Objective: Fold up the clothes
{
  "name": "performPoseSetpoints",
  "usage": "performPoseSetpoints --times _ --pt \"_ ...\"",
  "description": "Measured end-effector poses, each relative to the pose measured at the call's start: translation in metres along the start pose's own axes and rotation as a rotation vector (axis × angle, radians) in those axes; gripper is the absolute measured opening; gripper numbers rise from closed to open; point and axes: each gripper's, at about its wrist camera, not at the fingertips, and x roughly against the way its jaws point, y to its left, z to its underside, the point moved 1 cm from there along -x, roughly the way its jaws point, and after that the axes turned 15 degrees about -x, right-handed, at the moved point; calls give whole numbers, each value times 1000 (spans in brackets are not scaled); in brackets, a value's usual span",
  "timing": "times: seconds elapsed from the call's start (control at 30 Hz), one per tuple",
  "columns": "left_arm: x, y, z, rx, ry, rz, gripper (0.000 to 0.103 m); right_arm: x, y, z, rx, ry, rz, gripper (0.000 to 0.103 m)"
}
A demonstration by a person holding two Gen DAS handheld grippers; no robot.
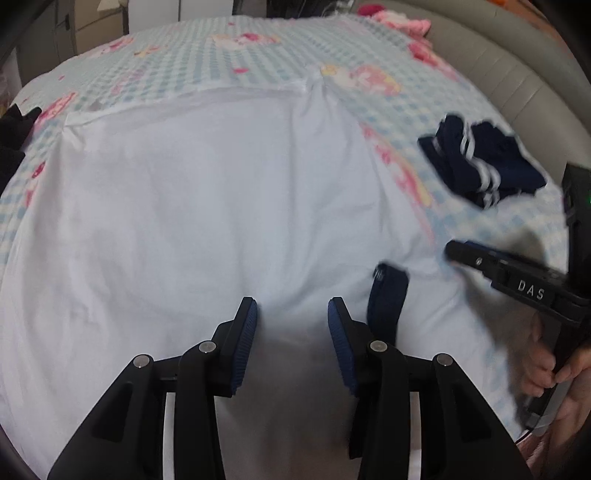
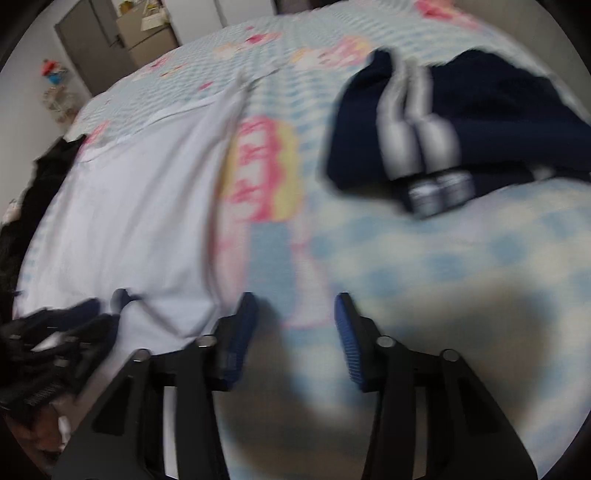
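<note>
A white garment (image 1: 207,206) lies spread flat on the checked bedsheet (image 1: 258,55); in the right wrist view the white garment (image 2: 129,206) fills the left side. My left gripper (image 1: 291,310) hovers open over its near edge, nothing between the fingers. A dark navy band (image 1: 388,299) lies on the white cloth just right of the left gripper's fingertips. My right gripper (image 2: 295,306) is open above the bedsheet (image 2: 461,277), right of the garment's edge; in the left wrist view the right gripper (image 1: 458,253) points left, held by a hand (image 1: 554,365).
A folded navy garment with white stripes (image 1: 484,162) rests on the sheet at right, also large in the right wrist view as the navy garment (image 2: 443,122). Dark clothes (image 2: 33,192) lie at the bed's left edge. Pink items (image 1: 402,18) sit at the far end. A padded headboard (image 1: 517,74) curves along the right.
</note>
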Motion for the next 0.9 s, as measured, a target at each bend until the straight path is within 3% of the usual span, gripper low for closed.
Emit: performPoseSetpoints --times 0.13,0.23,0.33,0.43,0.57,0.67,0.73,0.8,0.9 --pt "0 1 -19 -28 -15 0 42 7 3 -4 -4 16 -129 45" --pt "0 1 -34 -49 -26 0 42 -8 18 7 69 41 -69 45" --pt "-17 13 -30 -37 48 -79 43 -16 17 13 99 37 -18 45" --pt "-27 28 -24 -4 101 -140 45 -9 15 13 95 22 -23 44" --pt "4 52 -17 134 -43 73 43 4 12 12 84 0 -41 45" --pt "31 86 -18 132 -96 -51 44 12 15 12 85 -9 -65 45" --pt "49 109 -18 129 -129 -140 44 -1 28 -8 94 4 -72 45" --pt "48 162 -23 178 -112 -239 44 -18 41 -33 99 17 -71 47" --pt "34 246 -31 269 -83 -242 44 -44 61 -71 107 37 -69 53"
